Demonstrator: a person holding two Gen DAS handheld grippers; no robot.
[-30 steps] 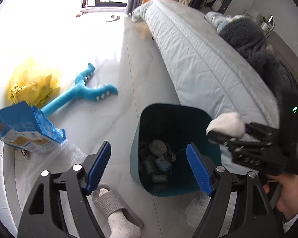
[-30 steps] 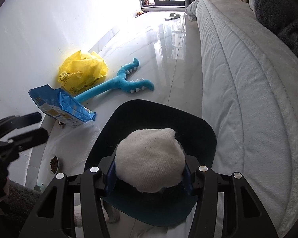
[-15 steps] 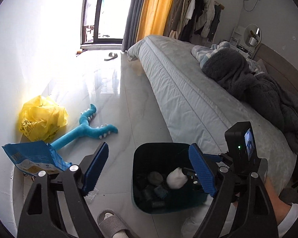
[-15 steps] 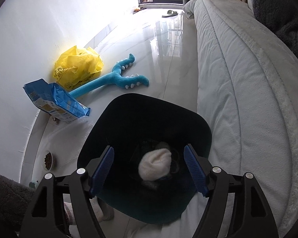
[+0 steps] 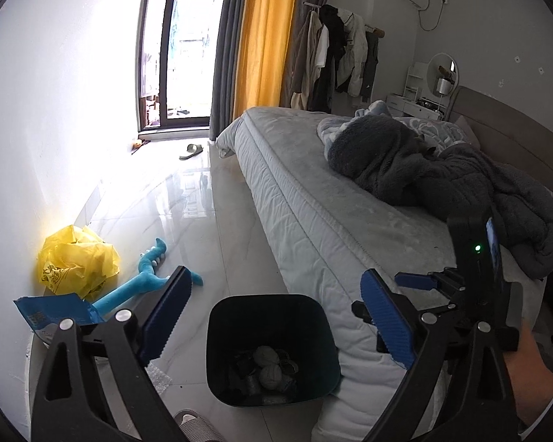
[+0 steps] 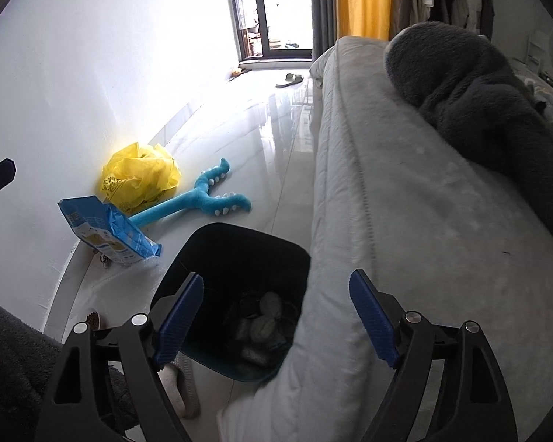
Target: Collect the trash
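A dark teal trash bin (image 5: 217,316) (image 6: 202,246) stands on the floor against the bed. Inside lie several balled-up items, among them pale wads (image 5: 270,375) (image 6: 260,326). My left gripper (image 5: 274,318) is open and empty, high above the bin. My right gripper (image 6: 276,316) is open and empty, above the bin's right side; it also shows in the left wrist view (image 5: 420,281), over the bed edge. A crumpled yellow plastic bag (image 5: 75,263) (image 6: 140,176) and a blue packet (image 5: 51,311) (image 6: 107,232) lie by the wall.
A bed (image 5: 331,221) with grey blankets (image 5: 442,176) fills the right. A blue plush toy (image 5: 143,283) (image 6: 199,199) lies on the glossy floor. A slipper (image 5: 195,423) sits near the bin, another (image 5: 191,151) by the balcony door. A small food bowl (image 6: 92,318) stands at the wall.
My right gripper opened and the white wad fell into the bin. Both grippers then rose and tilted up, so the bin looks smaller and more of the room shows.
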